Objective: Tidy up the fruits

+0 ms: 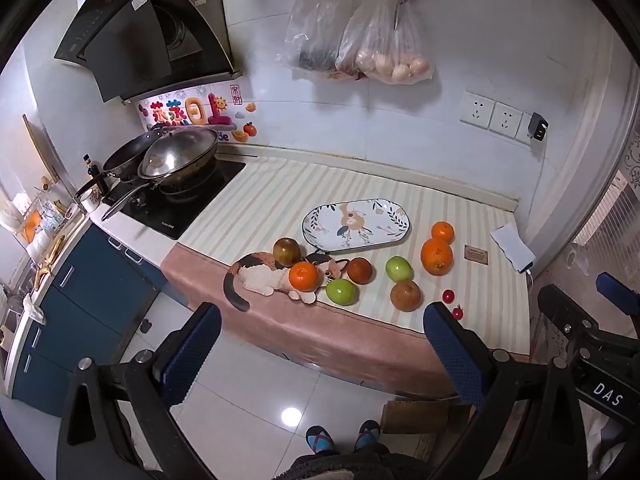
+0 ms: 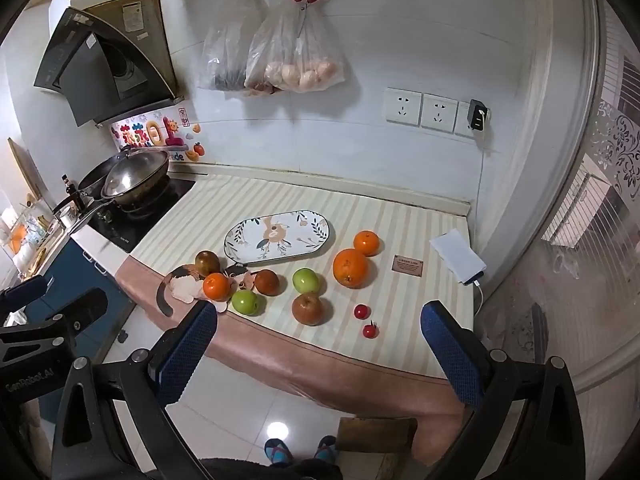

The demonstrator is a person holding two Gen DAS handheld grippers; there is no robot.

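Note:
An empty oval floral plate lies on the striped mat. In front of it lie three oranges, two green apples, several brown-red apples and two small red fruits. One orange rests by a cat-shaped mat. My left gripper and right gripper are both open and empty, held back from the counter's front edge above the floor.
A stove with a wok and pan is at the left. A power bank and small card lie at the right. Bags and scissors hang on the wall. My feet are below.

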